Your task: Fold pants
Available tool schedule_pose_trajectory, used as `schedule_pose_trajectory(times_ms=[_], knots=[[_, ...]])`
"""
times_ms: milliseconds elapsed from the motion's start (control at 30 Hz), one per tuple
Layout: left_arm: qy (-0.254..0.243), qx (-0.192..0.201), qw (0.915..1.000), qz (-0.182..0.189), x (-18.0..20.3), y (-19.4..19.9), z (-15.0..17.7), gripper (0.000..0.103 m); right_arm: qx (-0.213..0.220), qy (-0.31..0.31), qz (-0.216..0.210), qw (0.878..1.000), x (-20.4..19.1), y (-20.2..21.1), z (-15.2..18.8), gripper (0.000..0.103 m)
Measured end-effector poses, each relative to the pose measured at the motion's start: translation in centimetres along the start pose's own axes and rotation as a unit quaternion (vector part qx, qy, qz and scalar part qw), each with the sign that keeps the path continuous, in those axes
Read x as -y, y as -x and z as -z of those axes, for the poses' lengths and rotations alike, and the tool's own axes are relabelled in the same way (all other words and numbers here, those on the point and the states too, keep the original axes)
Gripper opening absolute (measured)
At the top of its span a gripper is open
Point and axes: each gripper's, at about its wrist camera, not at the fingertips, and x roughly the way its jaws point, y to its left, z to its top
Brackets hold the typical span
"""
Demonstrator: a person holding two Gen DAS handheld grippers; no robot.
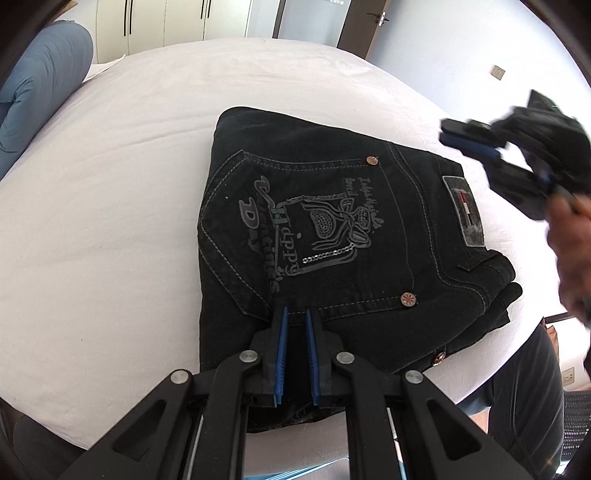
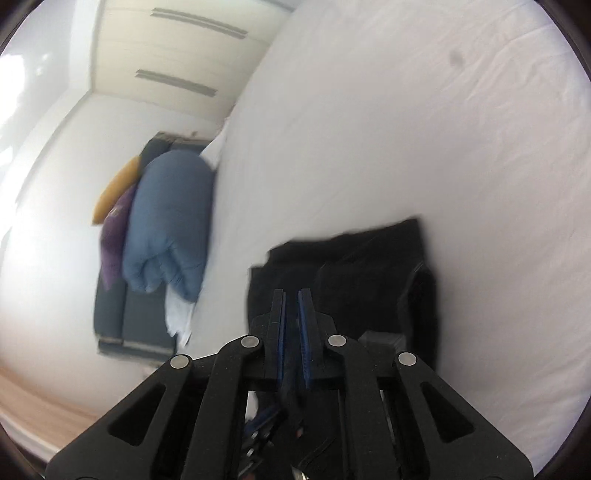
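Black jeans (image 1: pixel 332 229) lie folded into a compact stack on the white bed sheet (image 1: pixel 110 221), with the printed back pocket and the waistband label facing up. My left gripper (image 1: pixel 296 312) hovers over the stack's near edge. Its blue pads stand close together with only a thin slit and no cloth pinched between them. My right gripper (image 1: pixel 445 131) is blurred in the air off the stack's right side, held by a hand (image 1: pixel 569 251). In the right wrist view the right gripper (image 2: pixel 291 293) points at the jeans (image 2: pixel 369 266), jaws nearly together and nothing in them.
A blue pillow (image 1: pixel 40 85) lies at the bed's far left, and also shows in the right wrist view (image 2: pixel 166 221) beside a purple cushion (image 2: pixel 114 229) and a yellow one (image 2: pixel 114 188). White wardrobes (image 1: pixel 166 18) and a door (image 1: pixel 362 26) stand beyond the bed. The person's dark clothing (image 1: pixel 524 387) is at the lower right.
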Motion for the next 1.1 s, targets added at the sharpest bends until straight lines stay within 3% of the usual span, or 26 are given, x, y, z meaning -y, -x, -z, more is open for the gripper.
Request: schedule_pose_trajectory(times_ms=[67,133,167,200,300,467,500,533,567,600,633,667,700,733,800,867,967,1100], knots=[[-0.002,-0.001,1.0000,0.000,-0.2,0.0,-0.1,0.011,-0.053,0.041,0.009,0.998,-1.4,-1.3,3.1,0.008],[-0.002,-0.002,1.0000,0.000,0.4,-0.5,-0.2,0.011,-0.086,0.028,0.016,0.996,-0.1,-2.5,5.4,0.008],[-0.002,-0.002,1.0000,0.001,-0.2,-0.6,-0.1,0.011,-0.096,0.011,0.037,0.995,1.4,-3.0,6.3,0.003],[-0.004,-0.002,1.0000,0.000,-0.2,-0.7,0.0,0.011,-0.094,0.004,0.054,0.994,2.7,-2.9,7.0,0.000],[-0.010,-0.001,0.9999,-0.004,0.1,-0.8,0.2,0.011,-0.065,0.017,0.050,0.997,4.4,-0.5,8.5,0.000],[-0.003,0.001,1.0000,0.004,-0.3,-0.8,0.2,0.010,-0.023,-0.023,0.032,0.999,8.0,5.3,10.1,0.000],[0.001,0.003,1.0000,0.007,-0.5,-0.6,0.1,0.010,-0.014,-0.023,0.054,0.998,8.0,6.4,10.2,0.011],[0.009,0.005,0.9998,0.015,-0.7,-0.3,0.0,0.011,-0.007,-0.017,0.099,0.995,7.9,7.3,10.4,0.011],[0.017,0.005,0.9996,0.022,-1.1,0.0,0.0,0.011,-0.004,-0.013,0.099,0.995,7.9,8.3,10.1,0.011],[0.027,0.006,0.9992,0.028,-1.6,0.5,-0.2,0.014,0.001,-0.015,0.096,0.995,8.1,9.1,9.9,0.015],[0.036,0.010,0.9988,0.031,-2.1,1.2,-0.4,0.026,0.010,-0.017,0.092,0.996,7.9,9.7,9.9,0.020],[0.044,0.017,0.9982,0.038,-2.6,1.9,-0.6,0.034,0.019,-0.014,0.087,0.996,7.6,10.2,9.7,0.042],[0.054,0.027,0.9975,0.036,-3.2,2.7,-1.0,0.058,0.026,-0.012,0.080,0.996,7.1,10.2,9.4,0.077],[0.061,0.040,0.9970,0.025,-3.8,3.7,-1.4,0.082,0.037,-0.013,0.074,0.997,6.6,10.2,9.1,0.089],[0.071,0.064,0.9952,0.019,-5.1,4.8,-2.5,0.091,0.046,-0.014,0.057,0.997,5.9,9.5,8.2,0.092],[0.085,0.055,0.9946,0.026,-6.7,4.5,-3.9,0.091,0.030,-0.021,0.059,0.998,5.5,8.0,6.9,0.092],[0.087,0.002,0.9943,0.061,-8.2,1.8,-5.7,0.091,-0.011,-0.041,0.075,0.996,5.7,5.5,4.8,0.091],[0.096,-0.066,0.9886,0.096,-9.2,-1.8,-6.7,0.090,-0.040,-0.073,0.060,0.995,6.1,2.7,3.2,0.083]])
